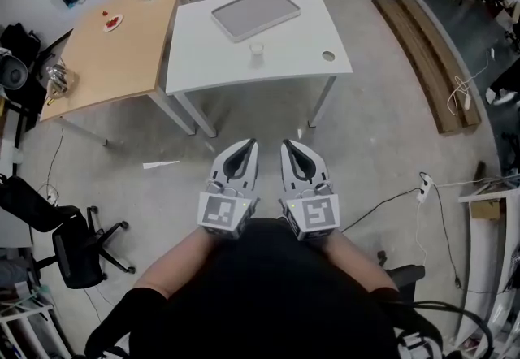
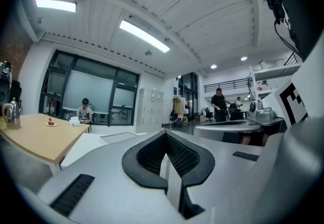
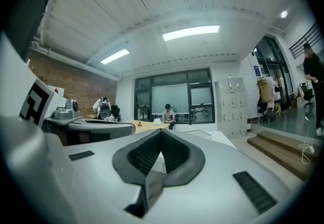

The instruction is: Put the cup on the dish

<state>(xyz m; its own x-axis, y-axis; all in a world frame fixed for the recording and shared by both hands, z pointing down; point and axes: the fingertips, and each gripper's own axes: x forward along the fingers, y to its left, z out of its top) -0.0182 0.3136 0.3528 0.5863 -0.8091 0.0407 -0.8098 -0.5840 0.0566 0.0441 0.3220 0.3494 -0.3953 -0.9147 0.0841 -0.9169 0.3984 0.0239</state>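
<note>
The left gripper [image 1: 248, 144] and the right gripper [image 1: 288, 144] are hanging side by side close to the person's body, above the floor, and each one is keeping its jaws pressed together and empty. Well ahead of them the cup [image 1: 257, 49] is standing upright on the white table [image 1: 301, 57]. It is sitting near the grey dish [image 1: 256, 13] but apart from it, on the person's side.

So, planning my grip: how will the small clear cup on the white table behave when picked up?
The cup looks clear and small, so probably light and perhaps slippery. It stands upright, so a nudge could tip it. Glass or plastic I cannot tell.
</note>
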